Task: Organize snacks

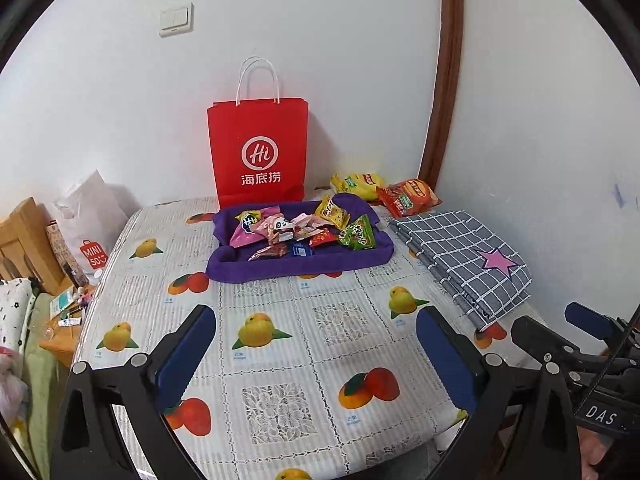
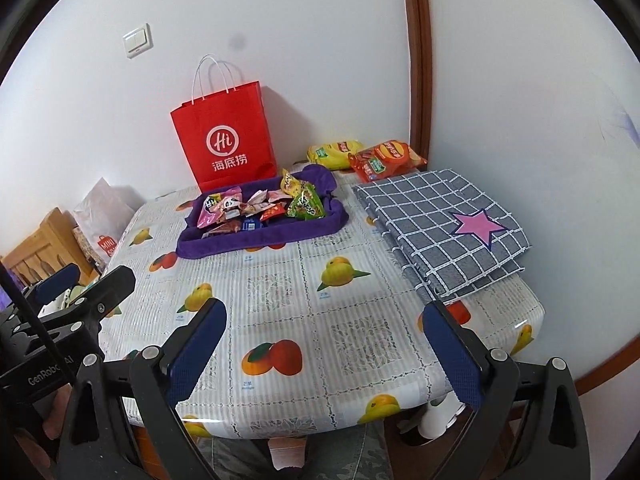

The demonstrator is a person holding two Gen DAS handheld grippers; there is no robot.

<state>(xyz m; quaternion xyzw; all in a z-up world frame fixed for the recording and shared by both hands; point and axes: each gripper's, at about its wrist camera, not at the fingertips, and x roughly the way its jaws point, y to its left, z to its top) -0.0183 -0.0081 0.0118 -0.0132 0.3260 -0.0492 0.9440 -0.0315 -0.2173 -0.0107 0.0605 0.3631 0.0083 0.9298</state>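
Observation:
A purple tray (image 1: pixel 280 270) (image 2: pixel 256 242) sits at the back of the fruit-print table and holds several small snack packets, among them a pink one (image 1: pixel 246 232) and a green one (image 1: pixel 358 234). Behind it by the wall lie a yellow chip bag (image 1: pixel 356 184) (image 2: pixel 334 154) and an orange-red chip bag (image 1: pixel 408 196) (image 2: pixel 386 160). My left gripper (image 1: pixel 316 344) hovers open over the table's near part with nothing between its fingers. My right gripper (image 2: pixel 326 344) is open too, over the near edge, well short of the tray.
A red paper bag (image 1: pixel 258 152) (image 2: pixel 224 140) stands against the wall behind the tray. A folded grey checked cloth with a pink star (image 1: pixel 464 256) (image 2: pixel 440 228) lies on the table's right side. Left of the table are a white Miniso bag (image 1: pixel 94 254) and wooden furniture (image 1: pixel 24 240).

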